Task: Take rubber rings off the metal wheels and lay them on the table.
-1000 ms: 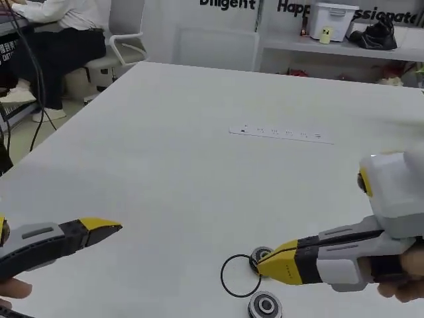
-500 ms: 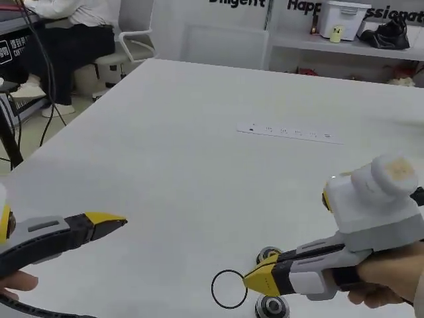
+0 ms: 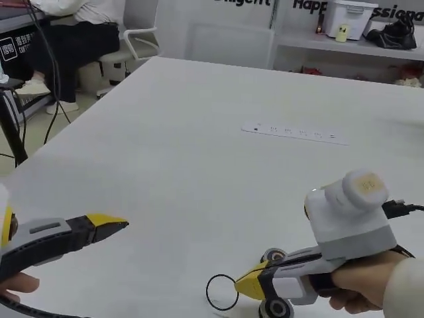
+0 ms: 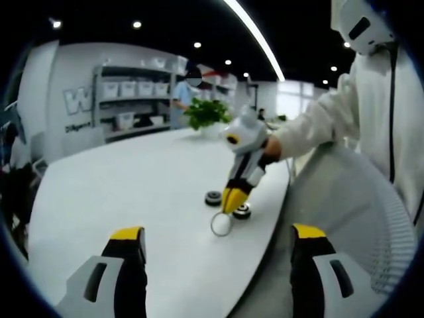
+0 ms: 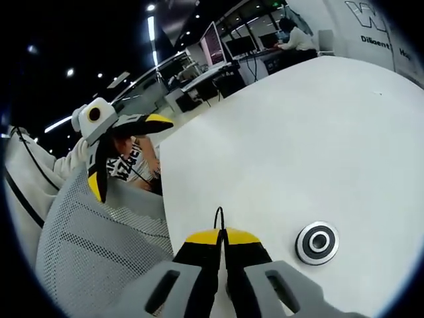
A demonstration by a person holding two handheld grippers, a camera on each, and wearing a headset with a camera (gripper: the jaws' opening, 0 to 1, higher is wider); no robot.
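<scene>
The left hand-held gripper (image 3: 114,225) is over the white worktop (image 3: 199,152) with its jaws wide apart. To its right, near the front edge, the thin black rubber ring (image 3: 207,291) is off the metal wheels (image 3: 273,256), and the right hand-held gripper (image 3: 242,286) has its jaws pressed together on the ring's rim. The two wheels sit just beside that gripper, one on each side

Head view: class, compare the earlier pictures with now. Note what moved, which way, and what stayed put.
The right tool, shut on the rubber ring, has drawn the ring leftward across the table, away from the metal wheels it lay against. Both wheels stayed where they were. The left tool still hovers open above the table, holding nothing.
</scene>
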